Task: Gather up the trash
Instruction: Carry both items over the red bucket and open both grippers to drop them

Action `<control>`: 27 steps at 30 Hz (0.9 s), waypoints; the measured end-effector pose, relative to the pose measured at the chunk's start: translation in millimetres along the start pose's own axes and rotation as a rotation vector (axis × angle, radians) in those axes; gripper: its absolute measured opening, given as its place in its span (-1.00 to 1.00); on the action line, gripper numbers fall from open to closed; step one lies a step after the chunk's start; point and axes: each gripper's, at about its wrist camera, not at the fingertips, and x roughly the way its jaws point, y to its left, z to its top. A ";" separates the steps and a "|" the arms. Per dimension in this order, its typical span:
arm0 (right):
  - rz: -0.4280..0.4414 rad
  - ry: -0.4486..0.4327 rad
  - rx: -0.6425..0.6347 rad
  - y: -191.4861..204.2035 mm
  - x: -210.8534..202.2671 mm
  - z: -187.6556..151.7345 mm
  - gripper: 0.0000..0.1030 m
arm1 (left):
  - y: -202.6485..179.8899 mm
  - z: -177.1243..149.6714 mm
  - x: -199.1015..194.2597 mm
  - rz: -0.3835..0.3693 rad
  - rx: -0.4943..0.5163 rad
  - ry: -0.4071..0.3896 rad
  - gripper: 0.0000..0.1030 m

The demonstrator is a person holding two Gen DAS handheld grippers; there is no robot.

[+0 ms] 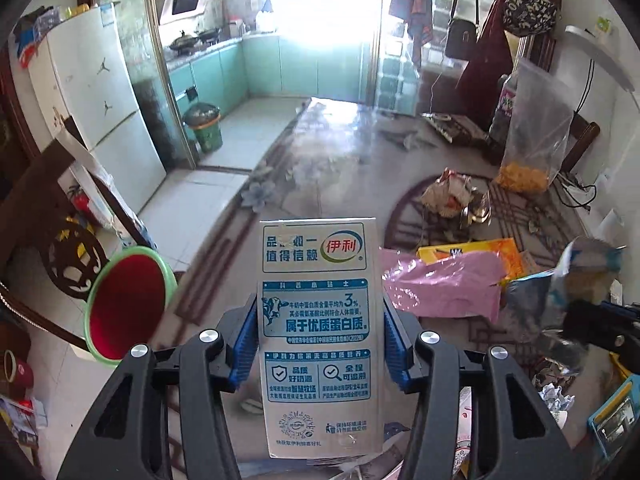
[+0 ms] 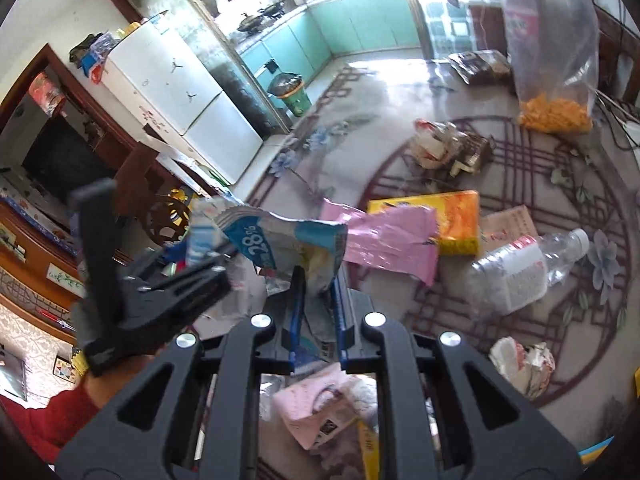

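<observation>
Two-handed trash collection, wrist views. My left gripper (image 1: 320,344) has its blue-padded fingers (image 1: 244,344) against both long sides of a tall white rectangular milk carton with blue print (image 1: 316,320); the carton stands upright between them, its lower end out of view, so I judge it gripped and lifted clear. My right gripper (image 2: 316,316) is closed tight on a crumpled white-and-blue foil snack wrapper (image 2: 288,244), which flops leftward from the fingertips.

Both pieces look bound for the red plastic bin with a pale green rim (image 1: 128,304), seen low on the left beyond the desk edge. To do this well I should keep the carton vertical so it cannot lever out of the pads, carry it over the bin mouth before releasing, and keep the two grippers apart so the wrapper does not snag.

Materials: the carton is stiff, smooth card with flat faces and sharp edges; the wrapper is thin, limp and creased. Still lying on the glossy floral-patterned desk (image 2: 560,208): a torn pink plastic film (image 2: 392,240), a flat yellow-orange cardboard box (image 2: 456,216), a clear crushed plastic bottle with white label (image 2: 520,272), and crumpled paper wads (image 2: 524,364).
</observation>
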 end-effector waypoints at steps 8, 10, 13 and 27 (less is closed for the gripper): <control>0.009 -0.002 -0.034 49.1 18.5 6.6 -0.72 | 50.1 21.0 -29.7 -0.030 -0.021 -0.080 -0.03; 0.001 -0.009 -0.037 63.5 24.3 8.1 -0.72 | 65.5 21.6 -28.4 -0.044 -0.024 -0.081 -0.03; -0.014 -0.012 -0.031 84.4 37.5 11.1 -0.72 | 95.6 25.1 -23.4 -0.056 -0.030 -0.067 -0.03; 0.038 0.093 0.011 195.3 170.9 25.9 -0.72 | 284.8 24.5 41.8 0.057 -0.095 0.058 -0.03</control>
